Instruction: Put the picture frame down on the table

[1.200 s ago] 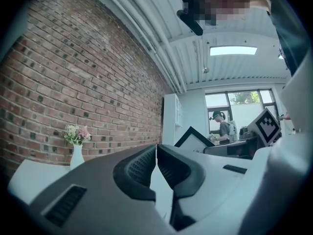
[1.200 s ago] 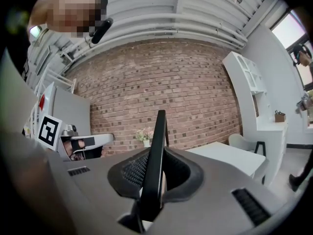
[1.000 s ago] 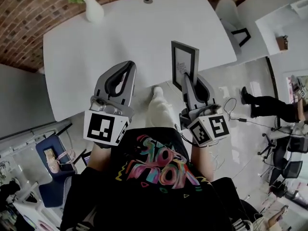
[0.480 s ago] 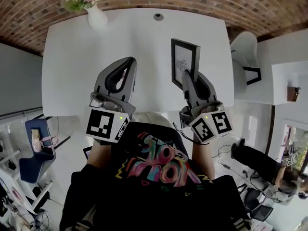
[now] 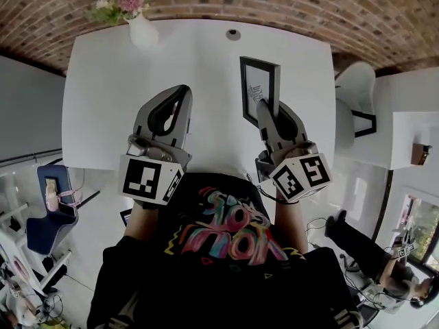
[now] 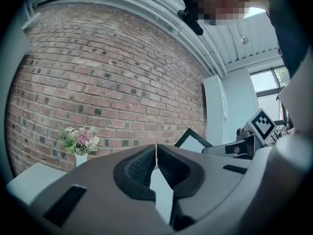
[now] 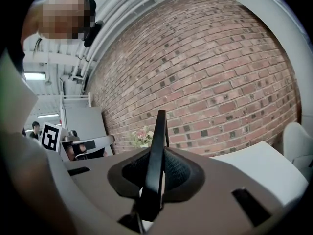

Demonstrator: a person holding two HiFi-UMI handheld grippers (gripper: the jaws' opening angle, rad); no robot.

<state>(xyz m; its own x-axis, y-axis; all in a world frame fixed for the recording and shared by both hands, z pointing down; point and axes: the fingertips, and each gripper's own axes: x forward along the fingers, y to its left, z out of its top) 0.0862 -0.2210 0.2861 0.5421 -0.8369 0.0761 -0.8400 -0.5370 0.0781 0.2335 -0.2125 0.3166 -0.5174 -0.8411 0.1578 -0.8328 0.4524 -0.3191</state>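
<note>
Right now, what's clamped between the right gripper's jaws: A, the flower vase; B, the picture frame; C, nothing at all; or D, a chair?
B: the right gripper view shows the right gripper with its jaws closed on the thin black edge of the picture frame, and the head view shows that frame standing upright at the gripper's tip.

White table (image 5: 103,101); flower vase (image 5: 143,30) at corner
</note>
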